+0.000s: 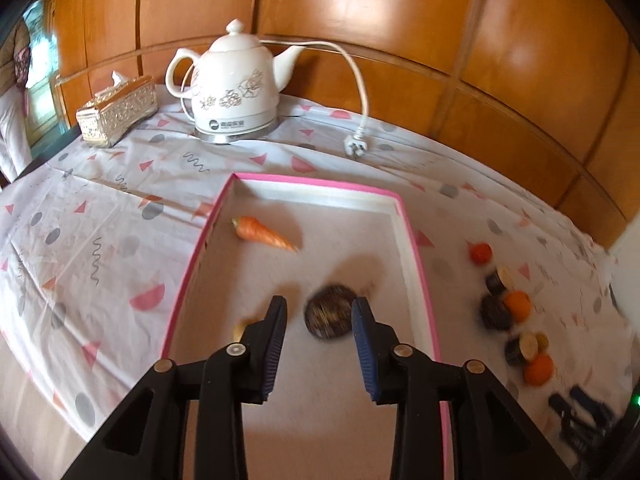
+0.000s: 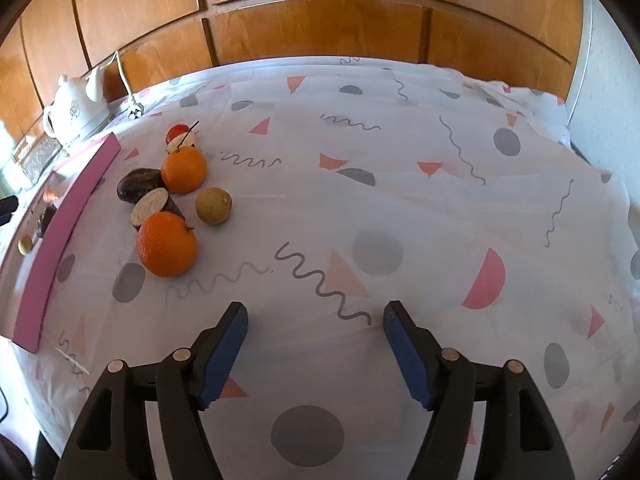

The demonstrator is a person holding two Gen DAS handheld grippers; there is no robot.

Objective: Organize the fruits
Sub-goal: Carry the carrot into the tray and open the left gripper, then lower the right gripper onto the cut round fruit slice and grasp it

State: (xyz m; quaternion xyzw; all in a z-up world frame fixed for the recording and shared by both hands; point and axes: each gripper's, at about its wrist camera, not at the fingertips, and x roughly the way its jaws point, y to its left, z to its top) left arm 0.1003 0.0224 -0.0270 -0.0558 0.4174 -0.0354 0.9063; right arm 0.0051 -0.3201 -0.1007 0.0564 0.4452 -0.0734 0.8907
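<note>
Left gripper (image 1: 320, 314), fingers released around a dark round fruit (image 1: 330, 311) lying inside the pink-rimmed box (image 1: 416, 248): withdraw straight back without nudging it; right gripper (image 2: 315, 318) hangs released outside the box.

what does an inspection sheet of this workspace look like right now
surface: table under patterned cloth
job's things: pink box holds carrot and dark fruit; two oranges, brown fruit and dark pieces lie outside, right of the box
clutter: kettle, tissue box
grippers: left gripper open over the dark fruit, pads clear; right gripper open, empty
cables: kettle cord, unplugged, on the cloth
surroundings: wood panels
</note>
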